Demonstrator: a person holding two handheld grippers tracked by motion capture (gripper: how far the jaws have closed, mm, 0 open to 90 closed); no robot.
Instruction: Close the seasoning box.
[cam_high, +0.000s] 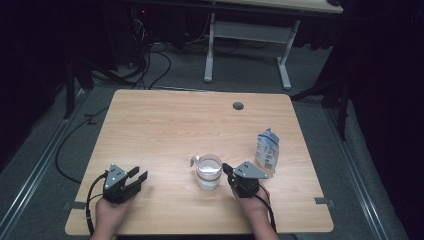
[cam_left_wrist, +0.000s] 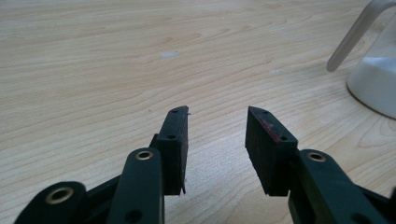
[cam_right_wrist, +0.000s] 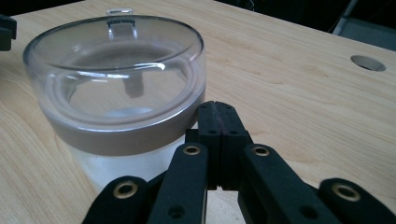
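A clear jug (cam_high: 208, 171) with a lid, a thin handle and a white filling low inside stands near the table's front middle. My right gripper (cam_high: 226, 167) is just to its right, with its tip close to the jug's wall. In the right gripper view the jaws (cam_right_wrist: 217, 107) are pressed together with nothing between them, beside the jug (cam_right_wrist: 116, 84); I cannot tell whether they touch it. My left gripper (cam_high: 139, 175) rests at the front left, well apart from the jug. In the left gripper view (cam_left_wrist: 217, 112) its jaws are open over bare wood, and the jug (cam_left_wrist: 373, 79) is at the far right.
A blue and white pouch (cam_high: 267, 150) stands upright to the right of the right gripper. The wooden table (cam_high: 165, 120) has a round cable hole (cam_high: 238, 106) near its far edge. Beyond the table are another desk's white legs (cam_high: 284, 65) and cables on the floor.
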